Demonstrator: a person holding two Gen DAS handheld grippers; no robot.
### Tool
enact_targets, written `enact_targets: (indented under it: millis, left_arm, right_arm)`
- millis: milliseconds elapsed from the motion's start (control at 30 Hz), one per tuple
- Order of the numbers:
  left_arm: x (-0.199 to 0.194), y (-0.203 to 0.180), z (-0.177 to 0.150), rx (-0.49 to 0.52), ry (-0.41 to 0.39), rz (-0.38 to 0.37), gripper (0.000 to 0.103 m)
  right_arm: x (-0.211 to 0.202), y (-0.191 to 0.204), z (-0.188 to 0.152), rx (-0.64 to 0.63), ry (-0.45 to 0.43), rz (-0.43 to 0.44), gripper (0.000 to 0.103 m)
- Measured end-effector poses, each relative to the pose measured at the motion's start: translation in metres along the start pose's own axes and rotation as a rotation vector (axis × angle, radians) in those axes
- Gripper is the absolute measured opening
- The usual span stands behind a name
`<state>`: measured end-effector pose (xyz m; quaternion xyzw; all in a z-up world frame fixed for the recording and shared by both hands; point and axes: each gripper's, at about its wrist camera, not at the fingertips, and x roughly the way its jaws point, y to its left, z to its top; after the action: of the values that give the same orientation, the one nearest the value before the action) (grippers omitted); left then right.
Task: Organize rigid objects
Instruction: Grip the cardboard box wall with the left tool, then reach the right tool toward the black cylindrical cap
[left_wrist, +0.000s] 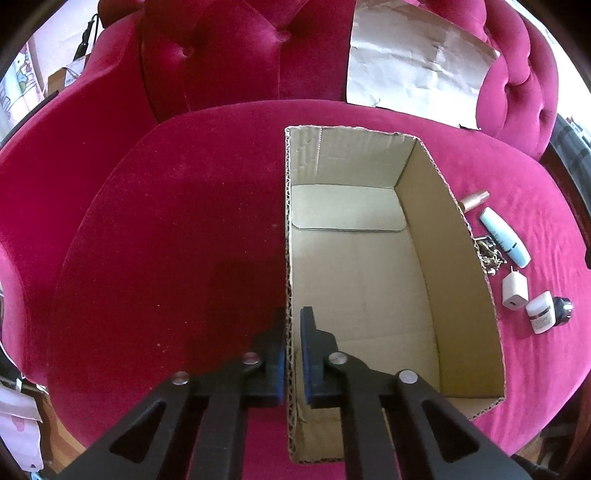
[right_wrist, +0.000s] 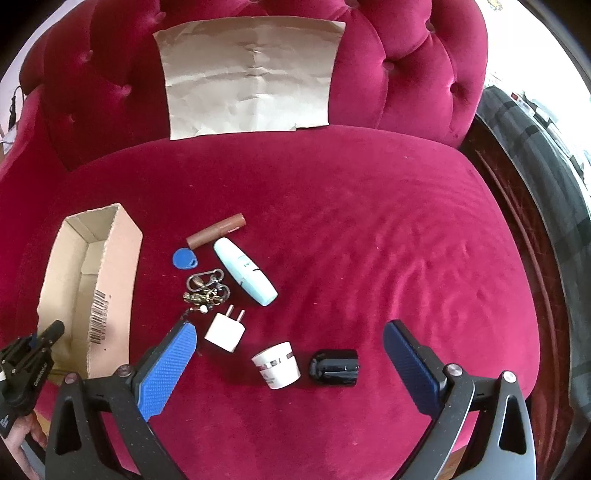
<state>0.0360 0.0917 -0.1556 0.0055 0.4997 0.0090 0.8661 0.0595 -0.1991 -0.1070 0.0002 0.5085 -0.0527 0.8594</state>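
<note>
Seven small things lie on the seat cushion for you to sort, all in a loose row just beside the outer long wall of the cardboard box, toward the cushion's front edge. Nearest your right gripper are the white jar and the black cap, almost touching each other. Both look hard, smooth and light, so they may slip on the pads or roll on the velvet; take the jar across its round side, low on the body. The white charger plug is boxy and should sit flat between the pads if you grip its flat faces, not the pins. The pale blue tube and the brown tube farther back are round and will likely roll, so pinch them across the middle. The key bunch is loose metal and will dangle; the blue tag lies flat and thin, hard to get under.

Your right fingers are spread wide and hold nothing, with the jar and cap lying between them in view. Your left gripper has its fingers nearly closed, one on each side of the box's near long wall; the outer pad seems pressed to the cardboard, while a thin gap shows at the inner one. The box appears empty.
</note>
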Motion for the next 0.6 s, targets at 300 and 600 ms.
enact_targets:
  millis: [300, 600]
  left_arm:
    - [0.001, -0.005, 0.002, 0.0, -0.009, 0.024, 0.004]
    - [0.0, -0.005, 0.002, 0.001, -0.007, 0.017, 0.004]
  right_arm:
    - [0.003, -0.011, 0.002, 0.024, -0.004, 0.002, 0.103]
    - [0.009, -0.025, -0.002, 0.039, 0.012, -0.023, 0.103]
